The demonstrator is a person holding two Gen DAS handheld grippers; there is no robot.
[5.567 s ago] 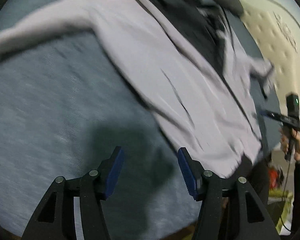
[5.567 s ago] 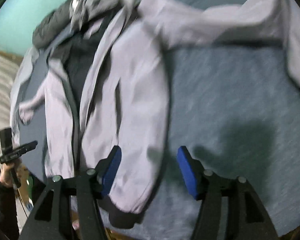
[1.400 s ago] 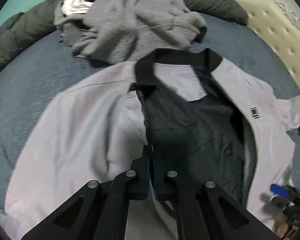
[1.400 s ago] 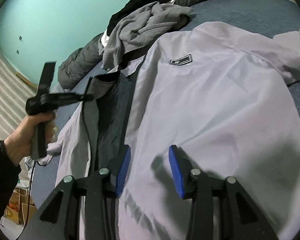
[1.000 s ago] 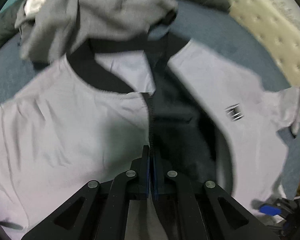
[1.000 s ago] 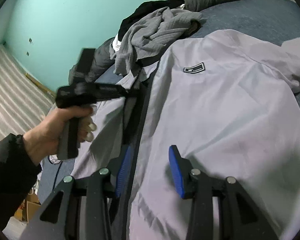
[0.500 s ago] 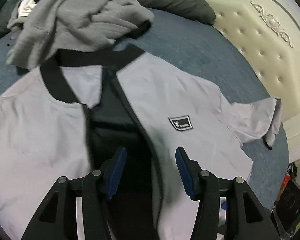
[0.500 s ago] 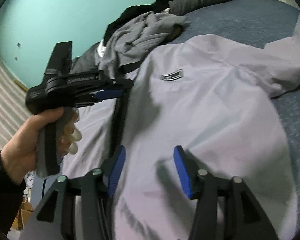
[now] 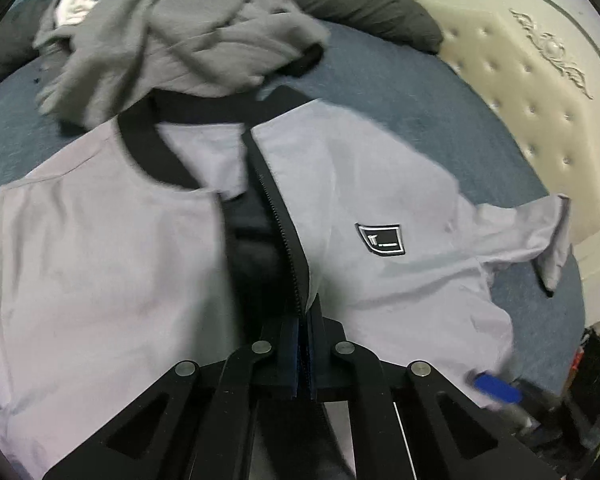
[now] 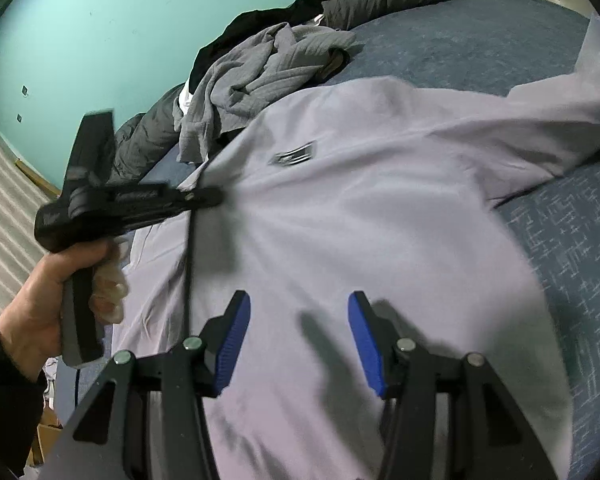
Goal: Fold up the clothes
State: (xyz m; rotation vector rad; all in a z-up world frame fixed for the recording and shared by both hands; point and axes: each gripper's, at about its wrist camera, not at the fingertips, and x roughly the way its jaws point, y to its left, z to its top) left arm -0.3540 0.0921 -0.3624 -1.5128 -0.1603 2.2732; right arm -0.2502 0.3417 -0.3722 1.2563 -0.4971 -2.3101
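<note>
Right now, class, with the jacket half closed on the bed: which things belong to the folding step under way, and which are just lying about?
In use:
- lilac jacket
- its zipper edge, pinched by the left gripper
- right gripper, open above the jacket

Lying about:
- grey sweater
- dark pillow
- black garment
- headboard

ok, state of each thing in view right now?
left claw: shut on the jacket's zipper edge
right claw: open, above jacket
jacket: flat on bed, unzipped, unfolded
grey garment: crumpled heap past the collar
bed: blue cover
</note>
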